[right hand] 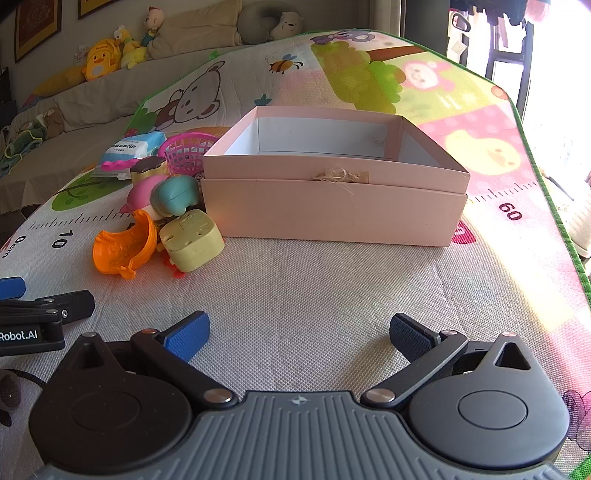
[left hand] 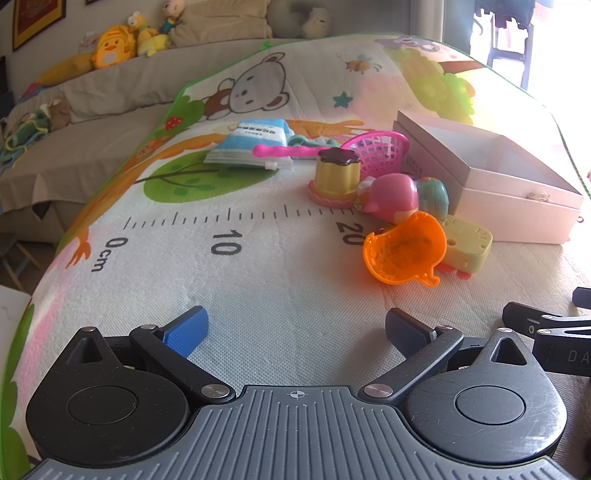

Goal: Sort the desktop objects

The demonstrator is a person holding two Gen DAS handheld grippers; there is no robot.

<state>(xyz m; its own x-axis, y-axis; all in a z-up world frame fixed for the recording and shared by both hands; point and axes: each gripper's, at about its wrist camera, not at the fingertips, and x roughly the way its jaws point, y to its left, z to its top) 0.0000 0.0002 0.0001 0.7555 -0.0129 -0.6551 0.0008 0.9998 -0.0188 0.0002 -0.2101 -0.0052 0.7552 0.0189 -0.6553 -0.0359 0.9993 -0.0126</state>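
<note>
Nothing looks sorted yet: the pale pink cardboard box point(right hand: 334, 206) at frame centre sits empty, the plastic toys point(right hand: 162, 218) heaped left of it, while the left gripper point(left hand: 295, 328) and right gripper point(right hand: 299, 332) are both spread, holding nothing.

Behind the work area I see a sofa point(left hand: 110, 88) under a beige cover, running along the far wall. A yellow duck plush point(left hand: 110, 46) sits on its backrest, with smaller stuffed toys point(left hand: 147, 35) just beside it. A grey neck pillow point(right hand: 269, 22) lies further right. Two framed pictures point(right hand: 37, 26) hang on the wall above. At the right, I see a bright window point(right hand: 517, 44), overexposed.
</note>
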